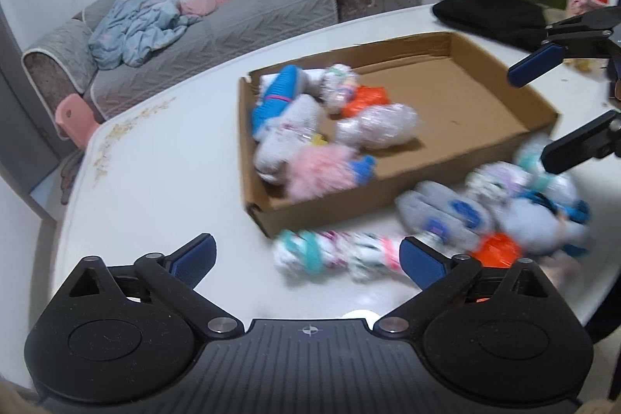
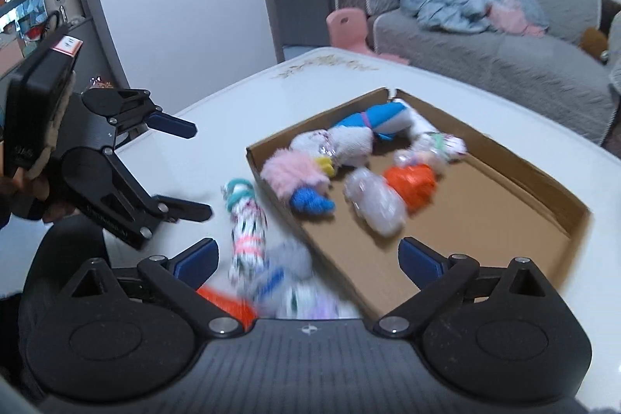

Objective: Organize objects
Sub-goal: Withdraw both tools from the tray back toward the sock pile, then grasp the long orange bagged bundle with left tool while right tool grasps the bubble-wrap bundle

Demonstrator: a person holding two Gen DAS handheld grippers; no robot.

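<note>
Both my jaws spread wide, nothing held: left gripper point(image 1: 306, 260) nearest the long sock roll point(image 1: 333, 257) lying crosswise on the table point(image 1: 155, 181) just ahead, near side of the cardboard box point(image 1: 458, 158), right gripper point(image 2: 306, 258) over the pile.

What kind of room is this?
Most likely a home living room: a grey covered sofa with a crumpled blue blanket, a child's pink chair, and a white table.

No legible text; red-white label point(image 2: 70, 45) on left tool point(image 2: 190, 169) body too blurred.
</note>
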